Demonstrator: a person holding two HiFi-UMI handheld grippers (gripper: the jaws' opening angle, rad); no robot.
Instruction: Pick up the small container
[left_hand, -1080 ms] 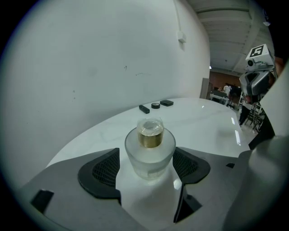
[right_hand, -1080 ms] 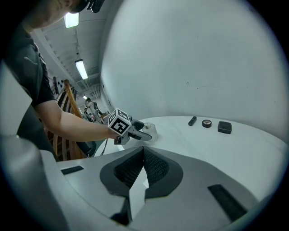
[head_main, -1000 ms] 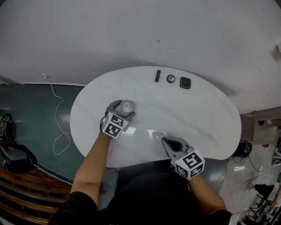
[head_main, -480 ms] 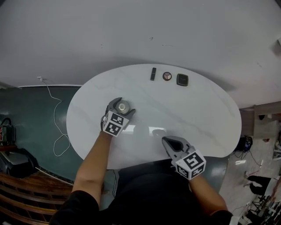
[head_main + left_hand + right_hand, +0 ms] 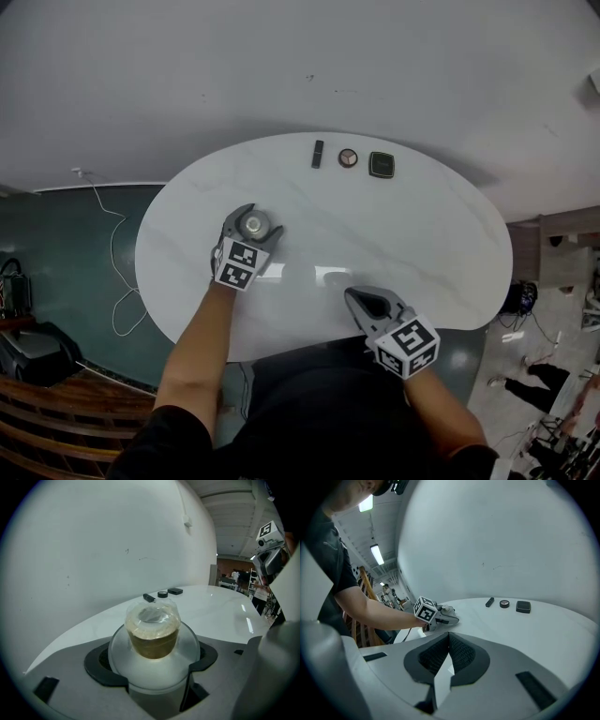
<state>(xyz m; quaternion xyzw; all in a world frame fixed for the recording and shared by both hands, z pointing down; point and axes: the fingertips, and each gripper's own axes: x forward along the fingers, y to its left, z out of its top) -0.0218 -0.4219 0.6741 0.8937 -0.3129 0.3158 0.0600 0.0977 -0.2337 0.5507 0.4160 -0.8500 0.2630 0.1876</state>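
Small container (image 5: 152,631) gripped by left tongs (image 5: 253,218), well inside table (image 5: 422,244) edge.

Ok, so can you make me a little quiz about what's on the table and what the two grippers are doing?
1. Fill the gap: the small container sits between the jaws of the ___ gripper.
2. True or false: the right gripper has its jaws wide apart.
3. Pick one: how many small dark things lie in a row near the far edge of the table? A two, B three, C five.

Key
1. Left: the left gripper is closed on it.
2. False: its jaws are together, with nothing between them.
3. B.
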